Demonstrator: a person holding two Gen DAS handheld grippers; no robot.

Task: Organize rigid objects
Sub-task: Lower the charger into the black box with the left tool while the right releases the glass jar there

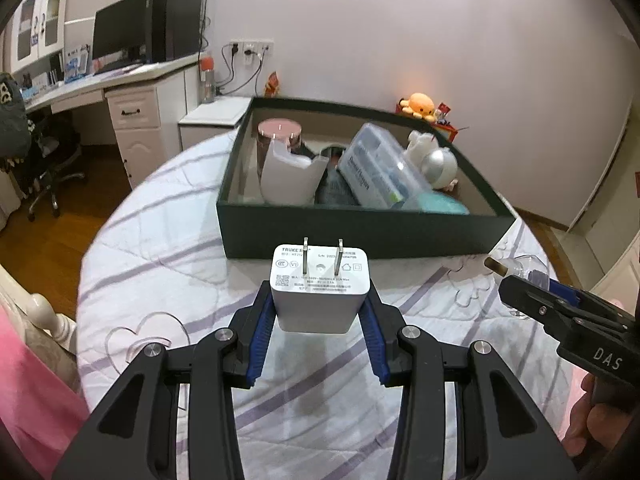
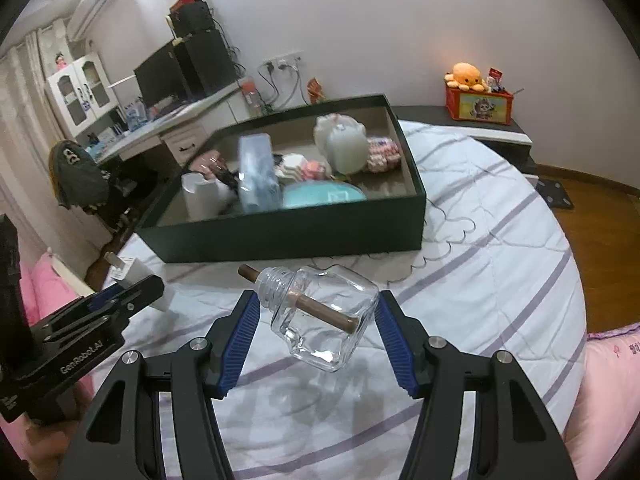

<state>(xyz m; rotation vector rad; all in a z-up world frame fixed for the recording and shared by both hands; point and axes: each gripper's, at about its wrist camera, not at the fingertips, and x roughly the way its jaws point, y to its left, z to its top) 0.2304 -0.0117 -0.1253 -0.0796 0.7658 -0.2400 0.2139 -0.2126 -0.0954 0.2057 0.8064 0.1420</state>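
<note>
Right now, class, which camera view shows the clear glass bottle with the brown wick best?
The right wrist view: the clear glass bottle lies whole, sideways between the right gripper's fingers. The left wrist view shows only its neck past that gripper's tip.

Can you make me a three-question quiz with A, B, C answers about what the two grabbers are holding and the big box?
1. Where is the dark green cardboard box?
A. On the striped bed cover, beyond the grippers
B. On the wooden floor
C. On the desk

2. How many metal prongs stick out of the white square plug-in charger?
A. One
B. Two
C. Three

3. What is between the right gripper's fingers?
A. Nothing
B. A pink candle
C. A clear glass bottle with a brown wick rod

Answers:
1 A, the box sits on the cover ahead of both grippers.
2 B, two flat prongs point up from the charger in the left gripper.
3 C, the bottle lies tilted between the blue pads.
</note>
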